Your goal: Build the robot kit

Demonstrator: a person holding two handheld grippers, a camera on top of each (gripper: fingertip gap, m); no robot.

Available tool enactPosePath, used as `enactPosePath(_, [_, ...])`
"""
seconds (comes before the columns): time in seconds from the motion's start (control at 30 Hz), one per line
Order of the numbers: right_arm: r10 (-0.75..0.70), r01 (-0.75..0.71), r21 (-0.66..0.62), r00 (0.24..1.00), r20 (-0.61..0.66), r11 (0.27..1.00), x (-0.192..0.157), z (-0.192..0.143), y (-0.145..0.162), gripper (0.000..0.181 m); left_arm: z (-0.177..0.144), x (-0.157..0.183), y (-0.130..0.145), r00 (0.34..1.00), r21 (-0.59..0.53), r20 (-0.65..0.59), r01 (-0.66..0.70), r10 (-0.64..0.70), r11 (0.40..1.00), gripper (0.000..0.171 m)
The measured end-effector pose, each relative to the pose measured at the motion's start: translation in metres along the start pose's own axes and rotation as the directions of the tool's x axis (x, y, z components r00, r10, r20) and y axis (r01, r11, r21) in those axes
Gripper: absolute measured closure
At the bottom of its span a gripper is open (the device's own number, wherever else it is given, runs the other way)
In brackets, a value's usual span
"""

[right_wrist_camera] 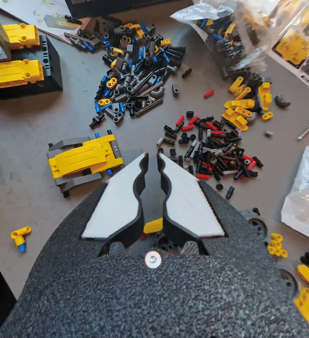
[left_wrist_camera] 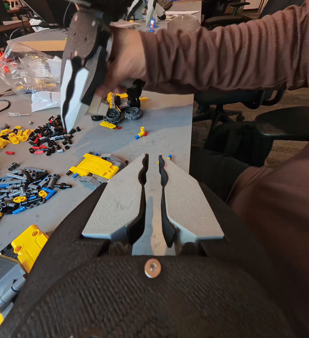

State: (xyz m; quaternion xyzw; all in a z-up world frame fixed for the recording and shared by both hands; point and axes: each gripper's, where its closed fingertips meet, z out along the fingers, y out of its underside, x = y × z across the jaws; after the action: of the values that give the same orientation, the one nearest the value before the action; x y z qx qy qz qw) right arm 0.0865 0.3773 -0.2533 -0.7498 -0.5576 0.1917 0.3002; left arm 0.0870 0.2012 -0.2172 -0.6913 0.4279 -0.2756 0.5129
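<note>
My left gripper (left_wrist_camera: 153, 157) hovers over bare grey table (left_wrist_camera: 164, 117) near its right edge, jaws a narrow gap apart and empty. A yellow and grey panel assembly (left_wrist_camera: 95, 167) lies just left of its tips. My right gripper (right_wrist_camera: 152, 155) is also narrowly open and empty. It points down at the edge of a pile of black and red pins (right_wrist_camera: 214, 151), with the same panel assembly (right_wrist_camera: 84, 159) to its left. In the left wrist view the right gripper (left_wrist_camera: 67, 129), held by a hand (left_wrist_camera: 126, 60), has its tips at that pin pile (left_wrist_camera: 51, 135).
A pile of grey, blue and black axles (right_wrist_camera: 131, 73), yellow beams (right_wrist_camera: 241, 109), a small wheeled chassis (left_wrist_camera: 122, 108), a yellow elbow piece (right_wrist_camera: 20, 237), plastic bags (right_wrist_camera: 241, 27) and a large yellow and black assembly (right_wrist_camera: 14, 73) crowd the table. Office chairs (left_wrist_camera: 287, 124) stand beyond its edge. Tip to tip, the grippers are about 20 cm apart. About 8 cm separates my left fingertips from the yellow elbow piece (right_wrist_camera: 20, 237).
</note>
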Motion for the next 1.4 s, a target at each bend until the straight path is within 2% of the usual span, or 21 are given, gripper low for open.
enactPosePath(0.13, [0.015,-0.015,-0.044,1.0,0.002,0.999,0.001,0.024,-0.001,0.175,-0.001,0.0,-0.001,1.0,0.011,0.001,0.004,-0.004,1.0,0.164])
enactPosePath(0.23, [0.027,-0.026,-0.03,1.0,0.005,0.999,0.002,0.029,-0.007,0.175,-0.001,0.0,-0.001,1.0,0.011,-0.001,0.004,-0.004,1.0,0.164])
enactPosePath(0.37, [0.051,-0.051,-0.078,0.999,-0.003,0.996,0.007,0.036,-0.001,0.176,-0.001,0.0,-0.001,1.0,0.008,-0.004,0.002,-0.002,1.0,0.165])
enactPosePath(0.57, [0.037,-0.036,-0.082,0.999,0.007,0.996,0.004,0.039,0.001,0.177,-0.001,0.0,-0.001,1.0,0.012,-0.005,0.004,-0.004,1.0,0.165])
enactPosePath(0.73, [0.007,-0.006,-0.014,0.999,0.045,1.0,-0.012,0.015,-0.005,0.177,-0.001,0.0,-0.001,1.0,0.011,-0.004,0.004,-0.004,1.0,0.165])
enactPosePath(0.9, [-0.042,0.033,0.064,0.988,0.15,0.997,-0.058,-0.034,0.003,0.177,0.0,-0.002,0.0,1.0,-0.002,0.028,-0.013,0.013,1.0,0.164])
enactPosePath(1.0, [-0.009,-0.011,0.089,0.975,0.222,0.996,-0.084,-0.053,0.014,0.178,0.004,-0.011,0.004,0.988,-0.058,0.106,-0.11,0.116,0.992,0.16])
enactPosePath(1.1, [0.042,-0.076,0.1,0.95,0.308,0.992,-0.103,-0.061,0.022,0.177,0.013,-0.016,0.001,0.97,-0.096,0.128,-0.196,0.208,0.976,0.161])
enactPosePath(1.27, [0.106,-0.163,0.103,0.902,0.419,0.981,-0.122,-0.065,0.03,0.178,0.028,-0.024,-0.001,0.882,-0.205,0.156,-0.411,0.445,0.888,0.156])
enactPosePath(1.4, [0.155,-0.231,0.094,0.854,0.496,0.968,-0.131,-0.068,0.033,0.178,0.036,-0.016,-0.003,0.836,-0.216,0.124,-0.503,0.535,0.837,0.154])
